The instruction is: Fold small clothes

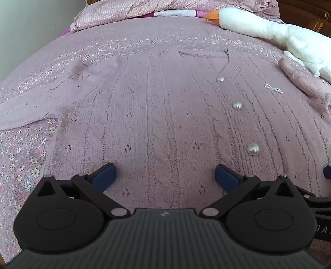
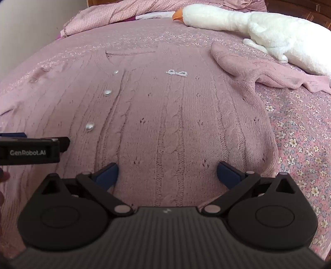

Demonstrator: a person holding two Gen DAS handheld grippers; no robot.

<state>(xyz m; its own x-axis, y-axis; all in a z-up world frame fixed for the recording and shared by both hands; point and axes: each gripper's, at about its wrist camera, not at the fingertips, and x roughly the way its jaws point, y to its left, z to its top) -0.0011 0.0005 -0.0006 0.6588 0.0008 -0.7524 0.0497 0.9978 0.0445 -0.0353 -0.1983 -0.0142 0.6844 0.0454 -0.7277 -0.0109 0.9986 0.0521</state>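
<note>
The pink cardigan lies spread flat, front up, on the bed, buttons done up down the middle; nothing looks folded yet. The left gripper hovers over the lower hem area with its jaws as wide as they go, nothing between them; the right gripper sits just beside it over the other half, jaws equally wide and empty too.

What could go sideways: the knit is thick and floppy, so a pinch that catches only the top layer would probably lift the front panel and leave the back behind; a pinch too deep might grab the flowery bedsheet as well, and the fold drags the sheet along. The pearl buttons and the little bead bow could snag a jaw or slip out of a pinch.

Other stuff: a white plush goose lies along the far edge, touching or nearly touching the crumpled right sleeve; that sleeve probably has to be pulled clear of it. A bunched duvet sits at the head of the bed, well apart.
</note>
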